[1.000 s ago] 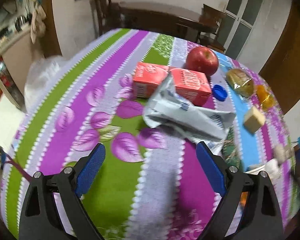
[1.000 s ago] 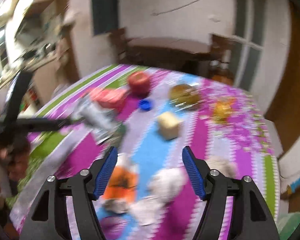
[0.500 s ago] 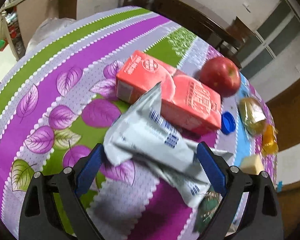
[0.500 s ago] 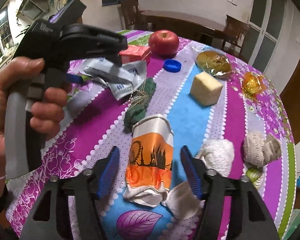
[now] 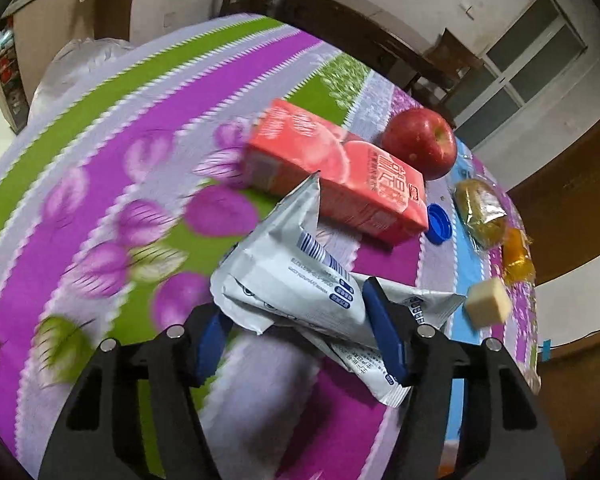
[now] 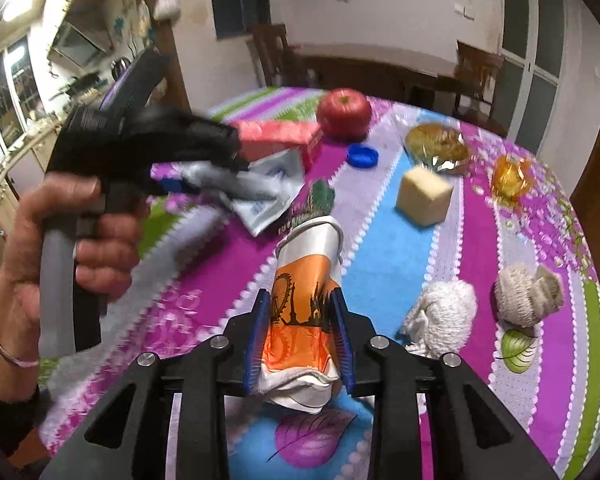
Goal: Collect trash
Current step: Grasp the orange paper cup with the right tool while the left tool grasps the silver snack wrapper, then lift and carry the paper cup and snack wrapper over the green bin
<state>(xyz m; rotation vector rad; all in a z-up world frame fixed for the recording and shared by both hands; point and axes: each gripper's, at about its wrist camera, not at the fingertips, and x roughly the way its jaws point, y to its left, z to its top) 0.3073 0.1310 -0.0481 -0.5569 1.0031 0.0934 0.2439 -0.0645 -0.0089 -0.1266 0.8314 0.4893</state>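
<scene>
A crumpled silver-white wrapper [image 5: 284, 280] lies on the striped tablecloth [image 5: 100, 168] in front of a red juice carton [image 5: 340, 176]. My left gripper [image 5: 296, 332] has its blue pads on both sides of the wrapper, closed on its near end; the wrapper also shows in the right wrist view [image 6: 260, 188]. My right gripper [image 6: 300, 344] is shut on a crushed orange-and-white can [image 6: 304, 304], squeezed between the pads. A dark green wrapper [image 6: 316, 200] lies just beyond the can.
A red apple [image 5: 420, 148], a blue bottle cap [image 5: 439, 224], a wrapped bun [image 5: 480, 212], an orange candy [image 5: 518, 256] and a yellow cube [image 5: 488, 304] lie to the right. Two balled white cloths [image 6: 444, 316] sit at right. A chair and dark table stand behind.
My left gripper moved onto the silver wrapper and closed on it. My right gripper moved down over the orange can and closed on it.
</scene>
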